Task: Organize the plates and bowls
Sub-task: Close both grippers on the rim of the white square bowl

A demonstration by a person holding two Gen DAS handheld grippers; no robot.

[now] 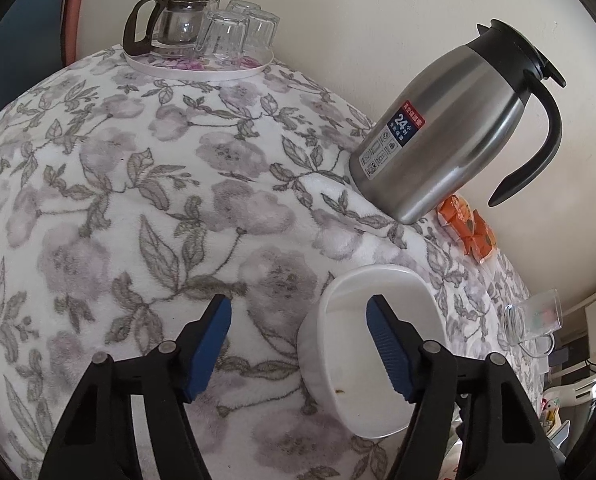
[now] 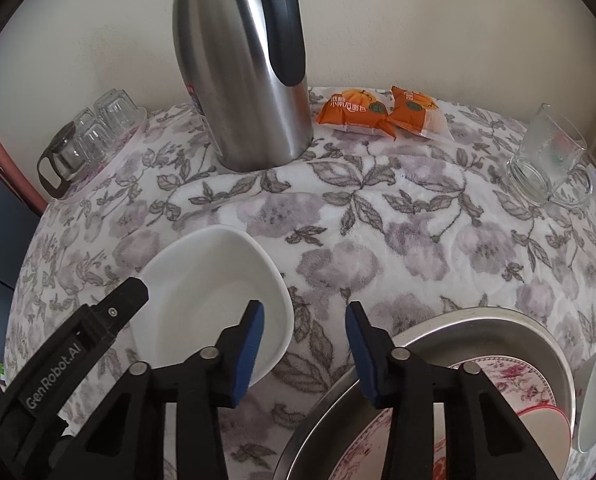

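The white bowl (image 2: 214,300) lies on the floral cloth (image 2: 377,232), in front of the steel flask (image 2: 242,64). The left gripper (image 1: 298,344) straddles its rim, jaws apart. The right gripper (image 2: 303,344), half-wide and empty, hangs between the bowl and the metal basin (image 2: 497,320) of plates (image 2: 517,380).

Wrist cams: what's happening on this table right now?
A person with a handheld gripper in each hand is sorting dishes on a table covered by a floral cloth. The left gripper straddles the rim of a white bowl, one finger inside and one outside, with no grip visible yet. The right gripper hovers open and empty between that bowl and a metal basin holding floral plates. A steel thermos, snack packets and a glass mug stand behind.
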